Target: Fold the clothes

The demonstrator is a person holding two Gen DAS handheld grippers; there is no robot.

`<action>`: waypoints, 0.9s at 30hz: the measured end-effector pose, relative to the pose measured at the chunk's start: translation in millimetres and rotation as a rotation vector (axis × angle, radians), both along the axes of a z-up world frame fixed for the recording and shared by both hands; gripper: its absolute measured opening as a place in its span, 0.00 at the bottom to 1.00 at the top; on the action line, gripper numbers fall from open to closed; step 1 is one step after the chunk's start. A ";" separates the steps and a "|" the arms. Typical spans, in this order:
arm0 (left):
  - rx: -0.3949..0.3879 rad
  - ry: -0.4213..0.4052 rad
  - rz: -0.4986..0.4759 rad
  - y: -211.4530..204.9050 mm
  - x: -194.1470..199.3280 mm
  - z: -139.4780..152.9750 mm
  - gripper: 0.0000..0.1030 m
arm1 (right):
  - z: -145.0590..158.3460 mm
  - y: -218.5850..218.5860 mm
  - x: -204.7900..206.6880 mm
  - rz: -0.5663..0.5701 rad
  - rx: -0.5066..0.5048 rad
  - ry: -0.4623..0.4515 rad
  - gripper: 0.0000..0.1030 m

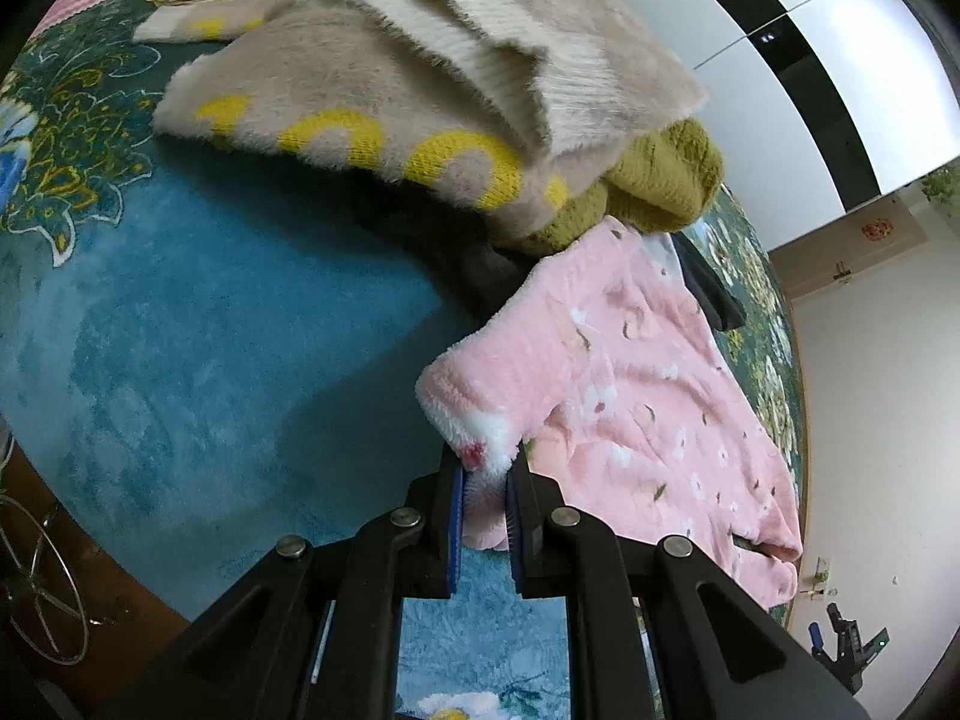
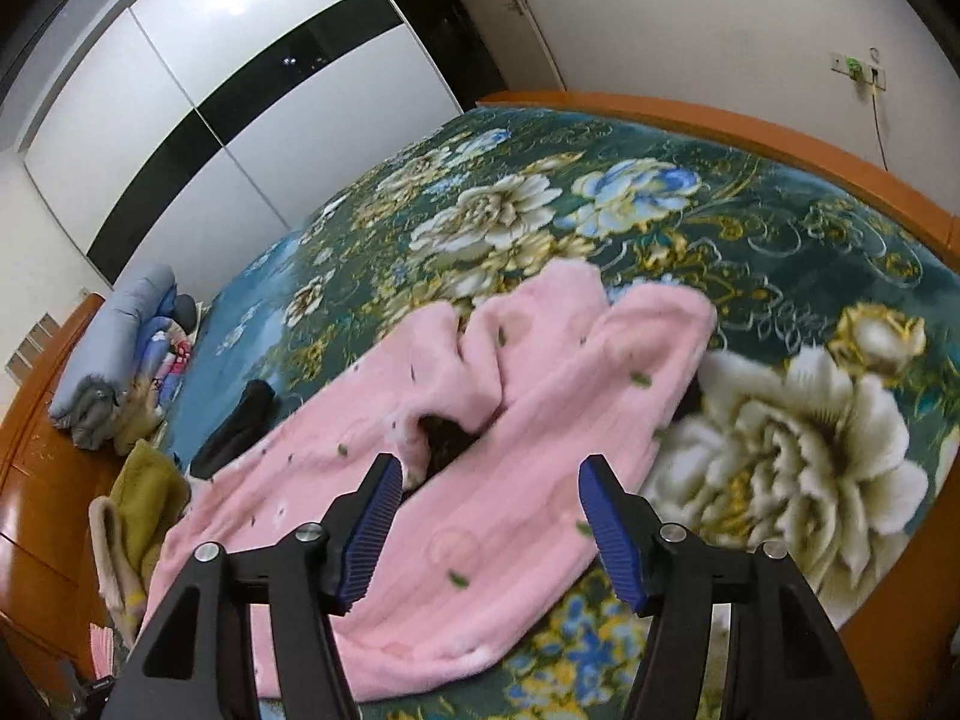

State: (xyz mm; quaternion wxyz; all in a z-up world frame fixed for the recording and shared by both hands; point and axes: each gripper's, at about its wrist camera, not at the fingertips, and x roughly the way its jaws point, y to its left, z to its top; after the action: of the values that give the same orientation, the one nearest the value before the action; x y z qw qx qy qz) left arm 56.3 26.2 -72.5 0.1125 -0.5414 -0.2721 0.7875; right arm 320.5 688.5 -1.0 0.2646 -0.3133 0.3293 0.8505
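Item 1, pink fleece garment (image 2: 480, 468): it lies spread on the bed (image 2: 750, 228), over the floral blanket, near the bed's front edge in your right wrist view. One corner is lifted off the blanket. Its long axis appears to run from that lifted corner away across the bed toward the far hem.

Item 2, left gripper (image 1: 486, 492): your fingers (image 1: 456, 510) are clenched on a fluffy white-edged corner of the pink garment, most likely a cuff or hem corner. The rest of the cloth trails away to the right of this grip.

Item 3, right gripper (image 2: 489, 516): your fingers are released, spread wide, and hover just above the middle of the pink garment, apart from the cloth as far as the picture tells. The garment lies straight ahead and below them; its dark neck or sleeve opening (image 2: 444, 444) sits just beyond the left fingertip.

Item 4, beige sweater with yellow rings (image 1: 384, 120): heaped on an olive knit (image 1: 660, 180) toward the bed's far side, well apart from both grips.

Judgement: your left hand already has its corner; your right is the free one and the nearer to the unheld body, so it needs a matching edge before any fold. Blur in the right view suggests motion.
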 end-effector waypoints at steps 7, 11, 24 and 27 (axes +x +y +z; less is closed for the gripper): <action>0.016 -0.015 -0.022 3.8 -4.0 -10.5 0.12 | -8.2 -28.4 5.8 0.043 0.001 -0.032 0.66; 0.018 -0.021 -0.028 1.8 -5.4 -14.9 0.12 | -16.5 -36.4 11.0 0.047 -0.010 -0.043 0.67; 0.010 -0.026 -0.016 3.3 -13.3 -26.4 0.12 | -60.5 -22.7 25.0 0.019 -0.107 -0.059 0.68; 0.007 -0.038 -0.003 2.8 -14.8 -30.5 0.12 | -76.7 -12.1 28.0 -0.001 -0.168 -0.041 0.68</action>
State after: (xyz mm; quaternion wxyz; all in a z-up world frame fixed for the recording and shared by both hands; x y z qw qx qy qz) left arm 41.5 29.0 -103.0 0.1106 -0.5563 -0.2761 0.7759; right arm 348.5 676.4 -77.7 0.2444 -0.3518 0.3938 0.8132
